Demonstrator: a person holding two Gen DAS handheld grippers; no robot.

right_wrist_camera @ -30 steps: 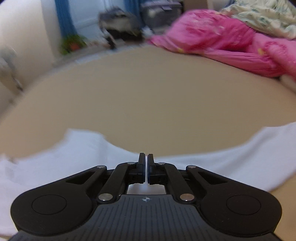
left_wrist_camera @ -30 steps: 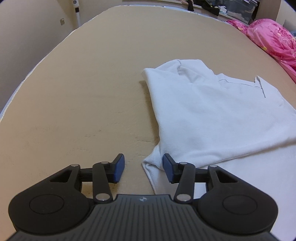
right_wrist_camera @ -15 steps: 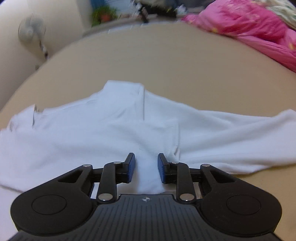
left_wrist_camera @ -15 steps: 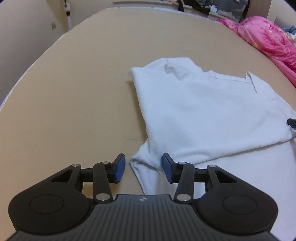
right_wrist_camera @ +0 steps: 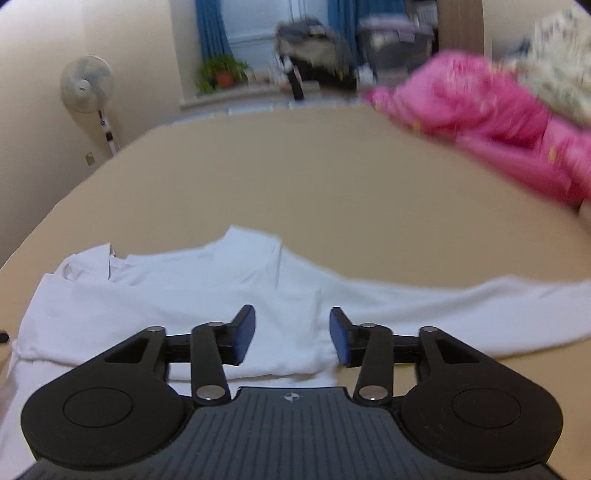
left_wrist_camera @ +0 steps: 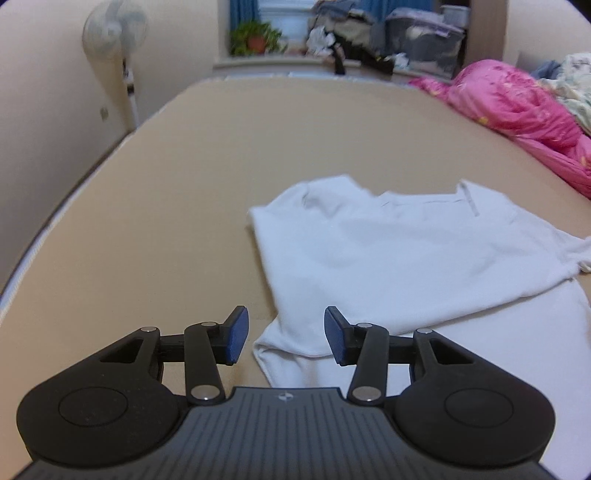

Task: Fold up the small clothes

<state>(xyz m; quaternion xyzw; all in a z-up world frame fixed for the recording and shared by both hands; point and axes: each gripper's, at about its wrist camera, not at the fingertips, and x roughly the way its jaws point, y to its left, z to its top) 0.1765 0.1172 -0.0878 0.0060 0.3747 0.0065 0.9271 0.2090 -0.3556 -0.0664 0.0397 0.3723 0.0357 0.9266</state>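
Observation:
A white long-sleeved top (left_wrist_camera: 399, 258) lies partly folded on the tan bed surface (left_wrist_camera: 184, 221). My left gripper (left_wrist_camera: 286, 338) hovers open above the garment's near left corner, nothing between its blue pads. In the right wrist view the same top (right_wrist_camera: 221, 291) spreads flat, one sleeve (right_wrist_camera: 480, 310) stretching away to the right. My right gripper (right_wrist_camera: 291, 338) hangs above the folded edge; its jaws are opening and no cloth is pinched between them.
A pink quilt (left_wrist_camera: 517, 122) is heaped at the far right of the bed, with a patterned blanket (right_wrist_camera: 561, 66) behind it. A standing fan (left_wrist_camera: 114, 33) is by the left wall. A windowsill with a potted plant (left_wrist_camera: 255, 38) and storage clutter lies beyond the bed.
My right gripper went from shut on the white cloth to open, releasing it, and rose back from the garment. My left gripper lifted and tilted up, staying open.

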